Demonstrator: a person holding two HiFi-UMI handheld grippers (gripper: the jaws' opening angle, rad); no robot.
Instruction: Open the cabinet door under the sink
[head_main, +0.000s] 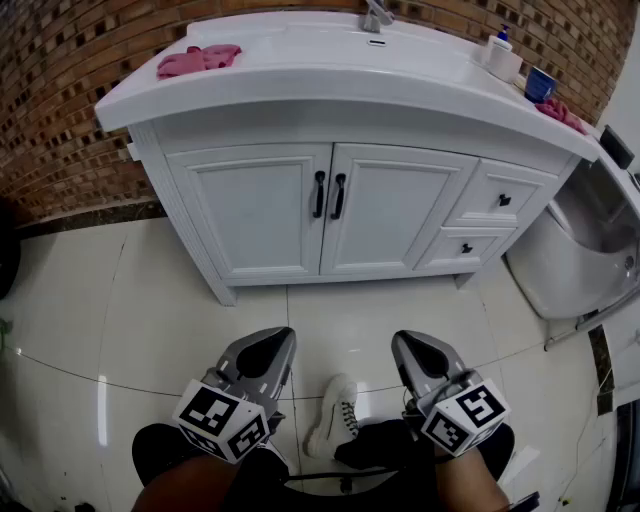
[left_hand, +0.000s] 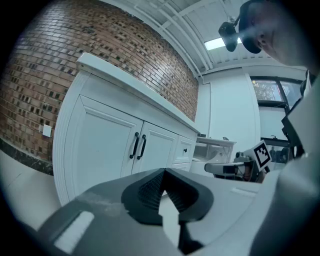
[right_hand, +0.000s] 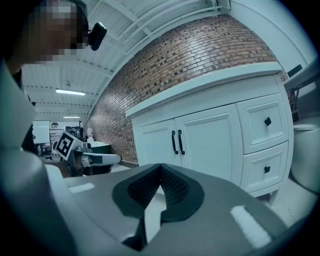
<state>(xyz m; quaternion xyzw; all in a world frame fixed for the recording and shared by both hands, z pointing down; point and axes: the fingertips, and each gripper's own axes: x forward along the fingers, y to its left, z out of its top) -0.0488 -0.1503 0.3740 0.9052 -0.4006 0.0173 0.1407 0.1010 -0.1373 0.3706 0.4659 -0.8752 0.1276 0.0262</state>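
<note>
The white vanity cabinet under the sink has two doors, the left door (head_main: 255, 212) and the right door (head_main: 392, 212), both shut. Their black vertical handles (head_main: 328, 195) sit side by side at the middle seam; they also show in the left gripper view as handles (left_hand: 138, 146) and in the right gripper view as handles (right_hand: 177, 142). My left gripper (head_main: 283, 338) and right gripper (head_main: 403, 342) hover low over the floor, well short of the cabinet. Both are shut, tips meeting, with nothing between them: left gripper (left_hand: 162, 171), right gripper (right_hand: 160, 166).
Two small drawers (head_main: 490, 218) sit right of the doors. On the countertop (head_main: 300, 85) lie a pink cloth (head_main: 198, 58), a soap bottle (head_main: 500, 55) and a blue cup (head_main: 540, 83). A white toilet (head_main: 585, 250) stands at the right. A white shoe (head_main: 333, 415) rests on the tiled floor.
</note>
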